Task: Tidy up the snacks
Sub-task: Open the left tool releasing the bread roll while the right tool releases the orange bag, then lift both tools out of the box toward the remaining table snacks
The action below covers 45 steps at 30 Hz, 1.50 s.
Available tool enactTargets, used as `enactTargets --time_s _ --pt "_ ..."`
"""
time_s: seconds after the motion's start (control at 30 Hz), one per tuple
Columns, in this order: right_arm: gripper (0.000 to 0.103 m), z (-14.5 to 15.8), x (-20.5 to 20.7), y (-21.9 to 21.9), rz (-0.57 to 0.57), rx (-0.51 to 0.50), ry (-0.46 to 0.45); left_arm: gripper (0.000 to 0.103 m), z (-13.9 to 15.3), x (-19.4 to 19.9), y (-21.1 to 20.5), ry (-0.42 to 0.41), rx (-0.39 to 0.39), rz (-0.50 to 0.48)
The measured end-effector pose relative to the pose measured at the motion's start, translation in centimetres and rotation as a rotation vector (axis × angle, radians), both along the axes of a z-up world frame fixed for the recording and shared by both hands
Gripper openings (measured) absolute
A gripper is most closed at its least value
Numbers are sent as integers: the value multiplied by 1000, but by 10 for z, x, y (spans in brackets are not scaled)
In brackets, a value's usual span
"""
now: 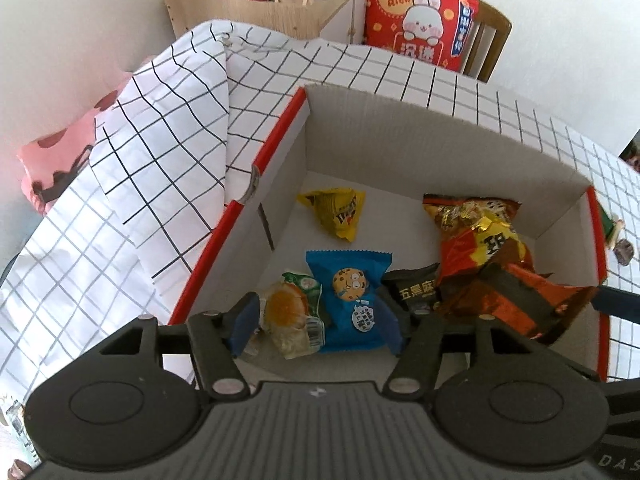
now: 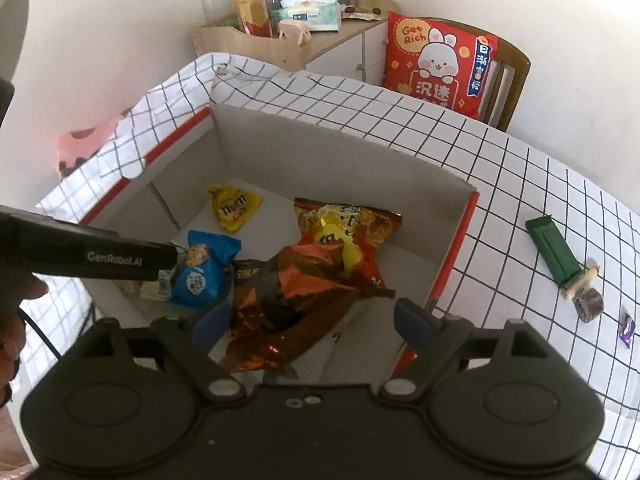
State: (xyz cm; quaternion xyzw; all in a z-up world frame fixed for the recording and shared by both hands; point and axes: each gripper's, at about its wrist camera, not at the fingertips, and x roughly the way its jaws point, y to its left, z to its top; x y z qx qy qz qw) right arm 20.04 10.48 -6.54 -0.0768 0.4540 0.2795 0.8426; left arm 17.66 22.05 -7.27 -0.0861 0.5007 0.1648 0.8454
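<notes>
Snacks were mostly sorted into the cardboard box (image 2: 340,152): yellow candy bag (image 2: 232,210) at 11 o'clock, blue cookie packet (image 1: 348,300), egg-yolk pastry pack (image 1: 290,316), black sesame pack (image 1: 416,290) and orange chip bags (image 2: 304,292). The left hand-held gripper (image 1: 318,322) stood wide open around the cookie packet and pastry pack, gripping neither. The right hand-held gripper (image 2: 312,320) hung wide open over a chip bag, empty. At 3 o'clock on the tabletop (image 2: 500,184), a green bar (image 2: 552,250) and small candies (image 2: 588,304) apparently remained to be boxed.

black sesame packet (image 1: 416,294): half under orange bag (image 1: 516,300) | purple candy (image 2: 626,330): too small to identify
</notes>
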Motion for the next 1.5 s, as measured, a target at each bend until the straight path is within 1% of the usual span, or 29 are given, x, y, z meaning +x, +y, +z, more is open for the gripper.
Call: enactTargets --time_s 0.17,0.23,0.37,0.43,0.5,0.63,0.67,0.7,0.73,0.77,1.0,1.13,1.2,1.37,1.47,1.5 --pt "94 13 -7 -10 3 42 -2 64 11 -12 -3 -38 -8 -4" --pt "94 19 -11 -16 8 68 5 67 17 -17 -5 -55 -15 -8" --pt "97 33 -20 -30 5 121 1 68 31 -27 -13 -97 -26 -31" --pt "98 40 -24 -37 5 146 -5 74 39 -33 -19 -120 -36 -40" --pt "99 47 -28 -46 3 168 -10 75 47 -39 -25 -146 -56 -50" --pt "100 59 -35 -65 -10 208 -19 75 59 -46 -43 -181 -66 -79" --pt "101 61 -36 -70 -13 217 -20 76 61 -47 -47 -188 -65 -87" --pt "102 63 -37 -74 -16 223 -22 80 63 -49 -53 -195 -62 -98" --pt "102 65 -38 -79 -21 227 -26 82 65 -50 -57 -202 -61 -106" --pt "103 66 -40 -85 -27 228 -31 82 66 -52 -63 -209 -58 -115" --pt "103 70 -47 -130 -84 267 -39 82 73 -59 -106 -249 -23 -176" --pt "103 69 -53 -161 -117 279 -49 83 74 -59 -132 -260 -51 -207" --pt "103 68 -56 -177 -134 280 -58 88 74 -57 -147 -261 -55 -226" --pt "103 62 -60 -224 -187 288 -83 89 69 -48 -185 -265 -69 -260" --pt "103 55 -59 -252 -225 287 -96 95 65 -40 -208 -274 -75 -271" --pt "103 53 -59 -261 -234 284 -102 99 64 -38 -216 -279 -79 -275"
